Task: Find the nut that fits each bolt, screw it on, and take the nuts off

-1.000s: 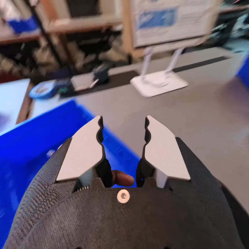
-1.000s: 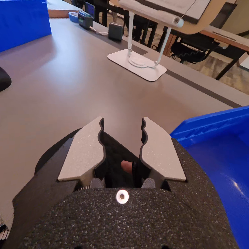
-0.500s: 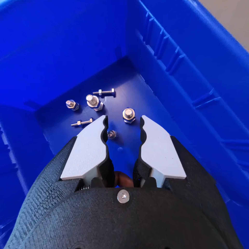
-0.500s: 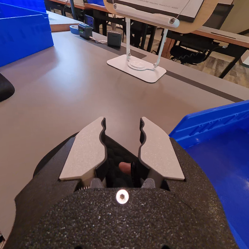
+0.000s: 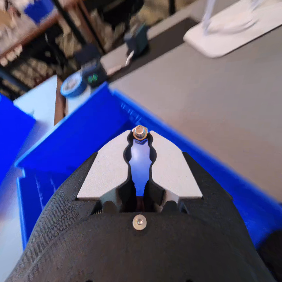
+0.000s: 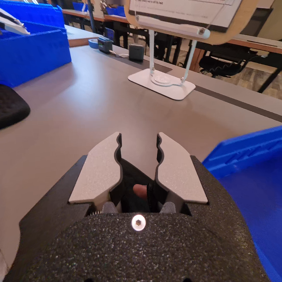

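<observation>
Left wrist view: left claw pinched on one bolt with nut at the very tips, above the blue bin at the worktop's left. Best kept clamped firmly and steady for unscrewing.

Right wrist view: right claw spread wide, empty, over bare worktop; second blue bin near right. One white stand far.
</observation>
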Demonstrator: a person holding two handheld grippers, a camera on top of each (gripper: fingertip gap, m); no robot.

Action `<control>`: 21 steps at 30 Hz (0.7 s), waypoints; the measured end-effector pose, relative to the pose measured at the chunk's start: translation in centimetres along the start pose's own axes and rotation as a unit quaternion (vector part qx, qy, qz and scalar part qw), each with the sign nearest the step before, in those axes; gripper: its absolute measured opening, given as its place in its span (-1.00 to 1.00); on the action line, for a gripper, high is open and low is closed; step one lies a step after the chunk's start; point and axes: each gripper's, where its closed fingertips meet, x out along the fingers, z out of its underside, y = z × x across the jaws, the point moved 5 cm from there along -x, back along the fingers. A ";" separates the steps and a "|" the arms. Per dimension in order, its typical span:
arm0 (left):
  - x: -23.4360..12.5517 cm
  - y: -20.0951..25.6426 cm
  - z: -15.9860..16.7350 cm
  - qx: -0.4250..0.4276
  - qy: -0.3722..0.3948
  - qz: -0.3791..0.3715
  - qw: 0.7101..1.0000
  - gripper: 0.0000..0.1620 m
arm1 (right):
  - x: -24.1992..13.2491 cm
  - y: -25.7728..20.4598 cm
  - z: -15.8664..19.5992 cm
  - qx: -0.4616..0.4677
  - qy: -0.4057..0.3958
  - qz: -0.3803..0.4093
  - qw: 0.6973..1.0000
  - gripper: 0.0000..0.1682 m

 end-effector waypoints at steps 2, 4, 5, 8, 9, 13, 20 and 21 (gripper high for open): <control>-2.1 3.1 -3.9 0.026 0.078 0.048 0.995 -0.77 | 0.6 -0.8 -0.7 0.001 0.010 -0.022 1.000 -0.52; -3.9 6.5 -7.1 0.039 0.138 0.102 0.984 -0.77 | 1.3 -1.8 -1.6 -0.003 0.020 -0.045 0.999 -0.59; -4.4 8.3 -8.3 0.047 0.161 0.125 0.978 -0.77 | 1.7 -2.5 -2.2 -0.004 0.028 -0.059 0.998 -0.62; -4.0 14.7 -10.0 0.076 0.186 0.188 0.961 -0.77 | 2.8 -4.8 -4.3 -0.002 0.061 -0.103 0.993 -0.71; -3.5 16.8 -10.0 0.091 0.188 0.199 0.958 -0.77 | 3.2 -5.7 -5.0 -0.004 0.070 -0.114 0.991 -0.73; -1.0 23.5 -8.9 0.175 0.176 0.167 0.954 -0.77 | 5.1 -9.0 -7.2 -0.030 0.086 -0.127 0.988 -0.82; -0.6 28.6 -8.2 0.292 0.190 0.082 0.934 -0.77 | 8.6 -12.4 -7.1 -0.078 0.056 -0.086 0.992 -0.83; -0.5 28.8 -8.1 0.295 0.189 0.081 0.933 -0.77 | 8.8 -12.5 -6.9 -0.081 0.048 -0.083 0.992 -0.83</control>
